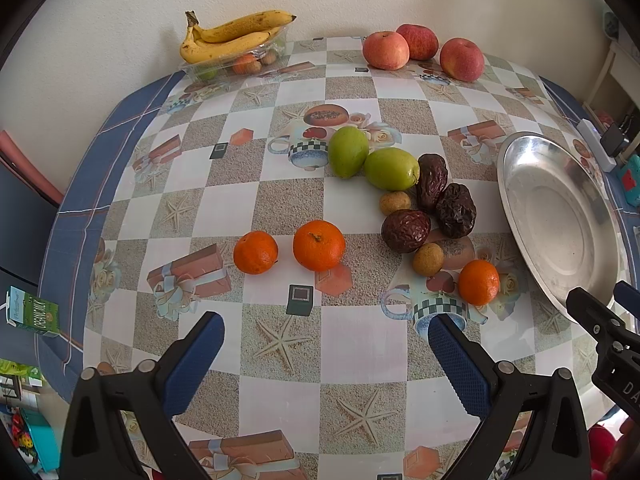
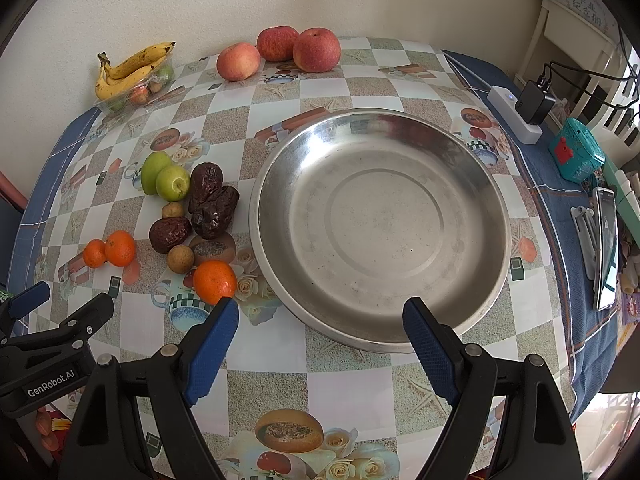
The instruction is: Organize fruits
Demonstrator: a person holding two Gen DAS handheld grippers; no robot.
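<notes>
Left gripper: jaws wide, empty, above the tablecloth. Right gripper: jaws wide, empty, at the near rim of the steel dish.

Loose fruit, left of the dish:
- Nearest tangerine: just ahead-left of the right gripper, the closer one; round, no long axis.
- Two tangerines: straight ahead of the left gripper.
- Dates, green fruits: farther back; date's long axis runs roughly away from the grippers.
- Apples, bananas: far edge.
</notes>
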